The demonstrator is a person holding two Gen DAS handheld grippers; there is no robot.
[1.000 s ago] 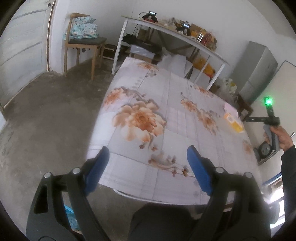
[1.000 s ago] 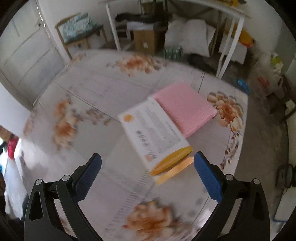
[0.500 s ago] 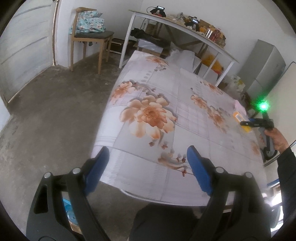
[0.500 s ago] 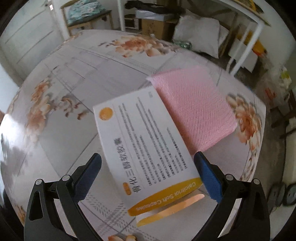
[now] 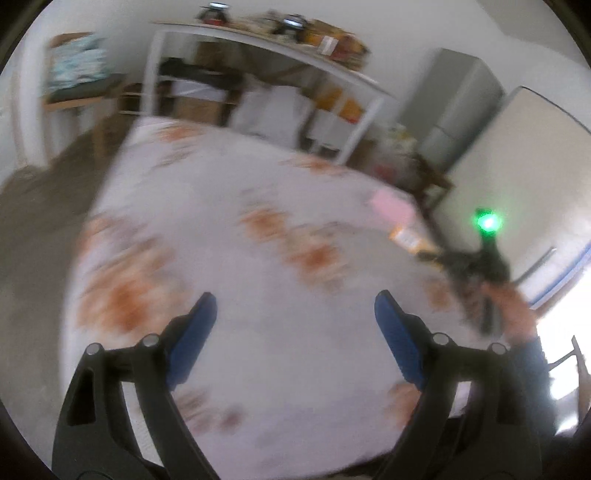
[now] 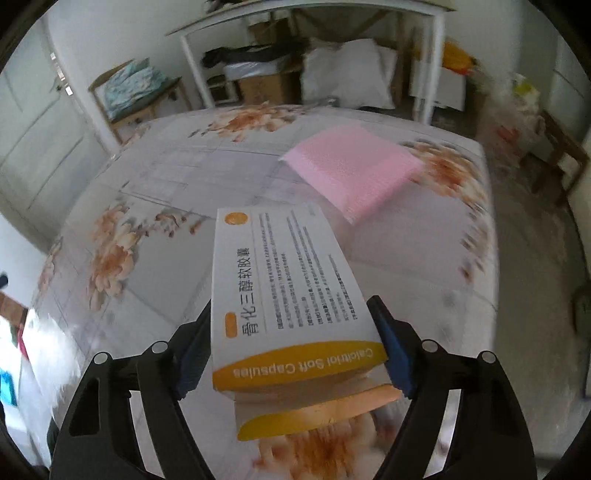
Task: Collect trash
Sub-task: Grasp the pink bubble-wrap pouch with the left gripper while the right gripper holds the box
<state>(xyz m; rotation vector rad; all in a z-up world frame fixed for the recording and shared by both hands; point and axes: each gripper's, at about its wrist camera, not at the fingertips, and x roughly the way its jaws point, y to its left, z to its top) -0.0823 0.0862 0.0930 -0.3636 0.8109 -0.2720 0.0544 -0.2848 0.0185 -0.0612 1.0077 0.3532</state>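
A white and orange medicine box [image 6: 284, 280] lies lengthwise between the fingers of my right gripper [image 6: 291, 308]. Its near flap hangs open. The jaws are closing, and both blue pads sit against the box's long sides. Just beyond it, a pink foam sheet [image 6: 354, 170] lies flat on the flowered tablecloth [image 6: 166, 177]. In the blurred left wrist view, my left gripper [image 5: 293, 299] stands open over the cloth with nothing between its fingers. Far to its right are the box [image 5: 406, 238], the pink sheet [image 5: 391, 205] and the right gripper [image 5: 436, 256], held by a hand.
Behind the table stands a white workbench [image 6: 424, 14], with cardboard boxes and white bags [image 6: 343, 77] under it. A wooden chair with cushions [image 6: 133, 88] is at the back left. A grey cabinet [image 5: 454, 110] stands at the right. Bare concrete floor runs along both long sides.
My right gripper has come down around the medicine box and its jaws have narrowed onto the box's sides. My left gripper has swung right over the table, still open.
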